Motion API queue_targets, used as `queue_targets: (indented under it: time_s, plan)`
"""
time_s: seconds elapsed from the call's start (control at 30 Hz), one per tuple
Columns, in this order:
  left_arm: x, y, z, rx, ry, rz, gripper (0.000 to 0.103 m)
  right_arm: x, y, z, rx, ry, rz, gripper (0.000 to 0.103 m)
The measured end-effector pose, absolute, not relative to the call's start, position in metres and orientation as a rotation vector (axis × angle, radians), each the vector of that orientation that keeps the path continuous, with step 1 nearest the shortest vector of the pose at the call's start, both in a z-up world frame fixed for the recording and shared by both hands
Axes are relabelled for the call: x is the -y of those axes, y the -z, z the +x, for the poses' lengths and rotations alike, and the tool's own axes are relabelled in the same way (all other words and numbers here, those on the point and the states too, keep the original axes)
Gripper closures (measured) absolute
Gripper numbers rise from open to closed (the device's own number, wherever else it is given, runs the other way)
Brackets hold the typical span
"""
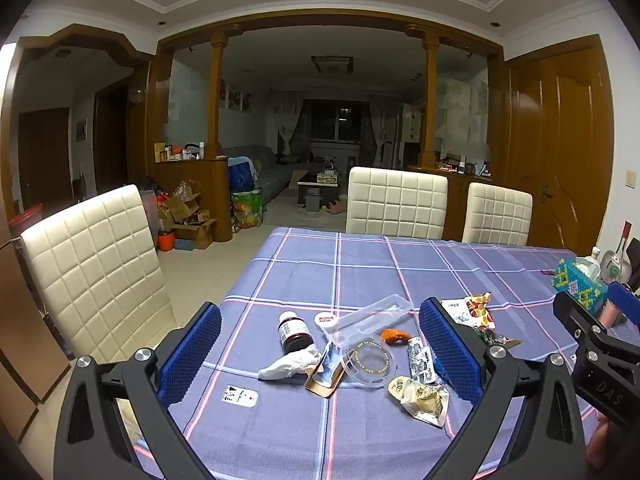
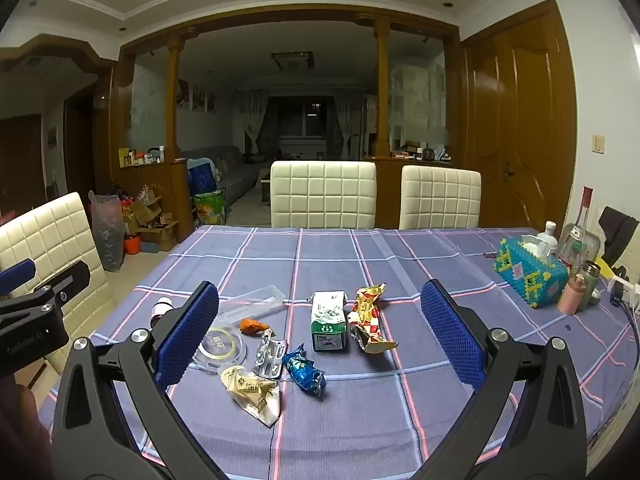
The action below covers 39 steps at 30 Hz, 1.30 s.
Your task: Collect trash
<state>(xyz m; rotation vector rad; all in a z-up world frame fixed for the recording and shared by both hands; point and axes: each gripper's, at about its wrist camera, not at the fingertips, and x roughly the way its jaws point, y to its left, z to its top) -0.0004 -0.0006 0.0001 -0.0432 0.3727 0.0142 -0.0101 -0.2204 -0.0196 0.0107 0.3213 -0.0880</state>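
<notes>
On the checked tablecloth (image 1: pixel 360 264) the trash lies in one loose scatter near the front edge, between both tools. Only the left wrist view shows the crumpled white tissue (image 1: pixel 290 364), the printed tag (image 1: pixel 239 395) and the whole brown pill bottle (image 1: pixel 294 332), capped, its contents not readable. Only the right wrist view shows the green-and-white carton (image 2: pixel 329 326) lying flat and the blue foil wrapper (image 2: pixel 305 370) clearly. The beaded tissue box (image 2: pixel 530 276) at the far right has tissue sticking out on top. The clear tray (image 1: pixel 368 314) looks empty. The left gripper (image 1: pixel 320 354) and right gripper (image 2: pixel 320 338) are both spread wide, holding nothing, above the litter.
</notes>
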Motion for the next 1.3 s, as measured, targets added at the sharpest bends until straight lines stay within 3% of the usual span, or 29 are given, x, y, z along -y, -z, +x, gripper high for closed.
queue_targets:
  time_s: [1.3]
  plan:
    - [0.0056,0.0054,-0.0003,-0.371,-0.012,-0.034,0.006,0.2193,0.0243,-0.0106,-0.324,0.084,0.006,0.003]
